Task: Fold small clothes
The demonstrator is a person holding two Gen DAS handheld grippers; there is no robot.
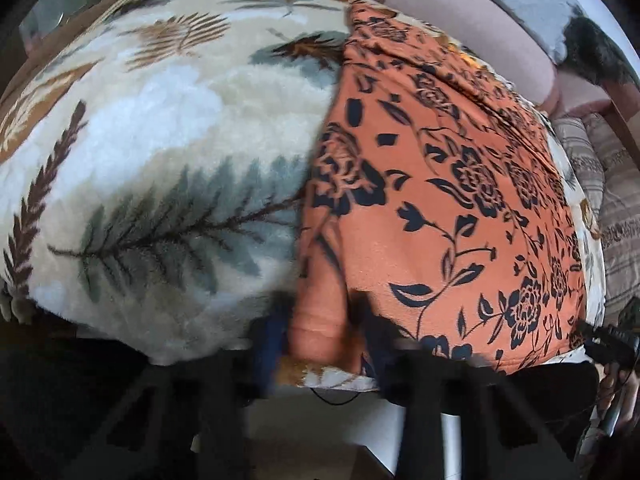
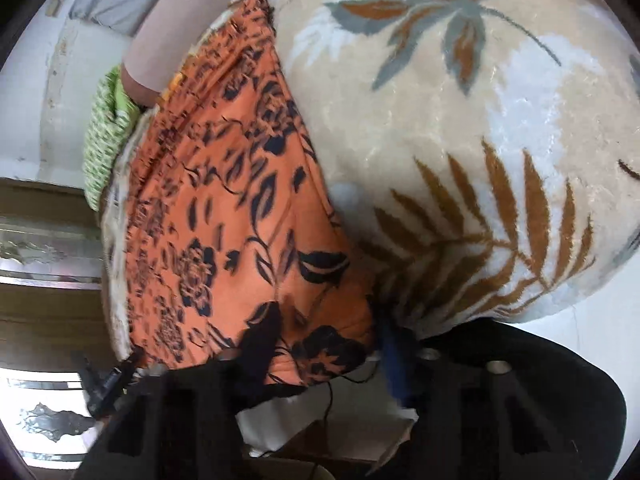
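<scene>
An orange garment (image 1: 448,184) with a black flower print lies flat on a cream leaf-patterned blanket (image 1: 160,152). My left gripper (image 1: 320,320) is at the garment's near left corner, with a bunched fold of orange cloth between its two fingers. The same garment shows in the right wrist view (image 2: 224,216), along the blanket's (image 2: 460,152) left side. My right gripper (image 2: 324,344) sits at its near corner, with the cloth edge between the black finger (image 2: 260,340) and the blue one. Both views are blurred.
A green patterned cloth (image 2: 106,136) lies past the garment's far end. A pink cushion (image 1: 460,8) and a striped fabric (image 1: 616,208) lie beyond the blanket. The other gripper's black tip (image 1: 608,340) shows at the garment's right corner.
</scene>
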